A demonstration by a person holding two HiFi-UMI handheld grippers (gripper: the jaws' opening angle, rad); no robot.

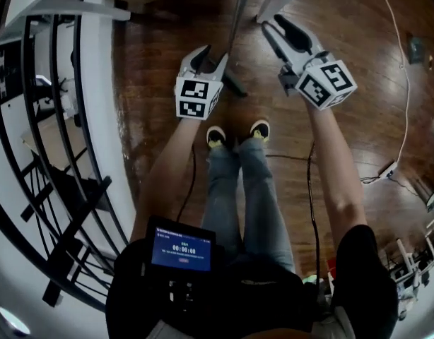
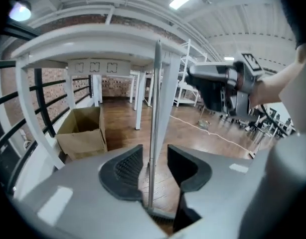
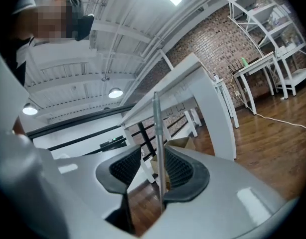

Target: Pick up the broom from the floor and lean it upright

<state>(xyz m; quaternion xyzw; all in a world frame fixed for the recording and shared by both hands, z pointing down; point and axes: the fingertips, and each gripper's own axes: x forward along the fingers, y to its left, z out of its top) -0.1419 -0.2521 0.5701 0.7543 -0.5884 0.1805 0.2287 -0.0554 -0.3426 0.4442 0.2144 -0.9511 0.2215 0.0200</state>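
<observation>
Wooden floor (image 1: 365, 126) — broom (image 1: 239, 13) handle runs off head view's top.

surface: wooden floor (image 1: 153, 83) | on it: cardboard box (image 2: 83, 128); white cable (image 2: 208, 131); upright broom (image 2: 154, 108); white table legs (image 2: 138, 103)

The blue screen (image 1: 182, 250) at the person's chest showed a timer that looked like 00:00:00. Its other lines were too small to read.
</observation>
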